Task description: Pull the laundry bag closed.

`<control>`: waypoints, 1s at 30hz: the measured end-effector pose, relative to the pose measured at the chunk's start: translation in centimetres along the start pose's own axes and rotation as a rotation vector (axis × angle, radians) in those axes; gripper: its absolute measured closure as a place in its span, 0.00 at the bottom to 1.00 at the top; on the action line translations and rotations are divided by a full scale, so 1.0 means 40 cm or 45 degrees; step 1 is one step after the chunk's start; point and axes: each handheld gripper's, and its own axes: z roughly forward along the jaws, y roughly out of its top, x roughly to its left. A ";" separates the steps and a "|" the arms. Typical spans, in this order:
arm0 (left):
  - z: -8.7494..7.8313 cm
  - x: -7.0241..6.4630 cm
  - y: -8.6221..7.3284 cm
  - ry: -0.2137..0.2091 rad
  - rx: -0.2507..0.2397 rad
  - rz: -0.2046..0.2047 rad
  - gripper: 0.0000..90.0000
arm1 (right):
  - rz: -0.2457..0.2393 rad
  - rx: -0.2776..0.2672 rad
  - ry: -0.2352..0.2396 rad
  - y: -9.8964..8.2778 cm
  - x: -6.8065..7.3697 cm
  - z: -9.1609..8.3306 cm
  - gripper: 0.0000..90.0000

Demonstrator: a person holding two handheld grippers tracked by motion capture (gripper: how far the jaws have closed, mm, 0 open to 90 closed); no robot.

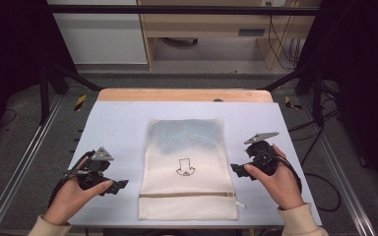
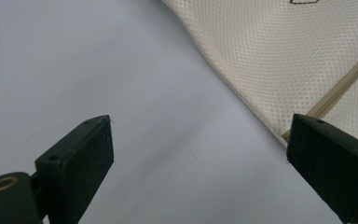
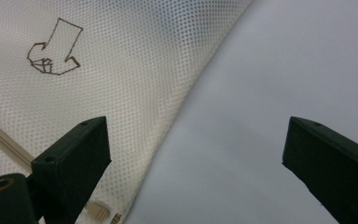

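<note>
1. A cream mesh laundry bag (image 1: 186, 167) lies flat in the middle of a pale blue-grey table (image 1: 123, 123), its long side running away from the person.
2. Something bluish shows faintly through the mesh in the bag's far half; what it is cannot be made out.
3. A small arrow drawing (image 1: 185, 167) sits near the bag's centre, pointing toward the person.
4. A beige zipper (image 1: 187, 194) runs across the bag near its close edge, with its pull (image 1: 239, 203) at the bag's right side.
5. The left gripper (image 1: 119, 186), held in the person's left hand (image 1: 74, 194), sits just beside the bag's left edge, near the zipper end.
6. In the left gripper view its two black jaws stand wide apart with nothing between them but bare table; the bag's edge (image 2: 279, 60) passes near the right-hand jaw.
7. The right gripper (image 1: 237, 170), held in the right hand (image 1: 275, 184), sits just beside the bag's right edge.
8. In the right gripper view its jaws are likewise spread wide and grip nothing; the bag's edge (image 3: 121, 84) lies under the left-hand jaw.
</note>
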 end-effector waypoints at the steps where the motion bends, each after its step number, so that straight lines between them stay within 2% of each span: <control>1: -0.001 0.004 -0.001 0.001 0.003 0.003 0.08 | 0.009 0.008 0.003 -0.001 -0.004 -0.002 0.09; 3: -0.003 0.015 -0.004 0.024 -0.005 0.025 0.08 | 0.019 0.006 -0.015 -0.008 -0.016 -0.007 0.09; 6: 0.002 0.029 -0.020 0.047 0.006 0.016 0.08 | 0.063 0.029 -0.019 -0.029 -0.033 -0.007 0.08; 9: 0.012 0.042 -0.040 0.067 0.023 0.007 0.08 | 0.087 0.034 -0.074 -0.060 -0.051 -0.006 0.08; 13: 0.022 0.057 -0.064 0.083 0.048 -0.017 0.08 | 0.132 0.027 -0.081 -0.096 -0.069 -0.013 0.09; 16: 0.022 0.066 -0.079 0.106 0.062 -0.018 0.08 | 0.160 0.033 -0.091 -0.122 -0.084 -0.014 0.09; 19: 0.015 0.078 -0.092 0.132 0.059 0.014 0.08 | 0.188 0.031 -0.101 -0.145 -0.097 -0.017 0.09; 24: 0.009 0.104 -0.118 0.173 0.073 -0.006 0.07 | 0.245 0.033 -0.122 -0.185 -0.109 -0.012 0.09; 30: 0.004 0.116 -0.148 0.175 0.026 -0.025 0.07 | 0.261 0.013 -0.107 -0.228 -0.107 -0.003 0.09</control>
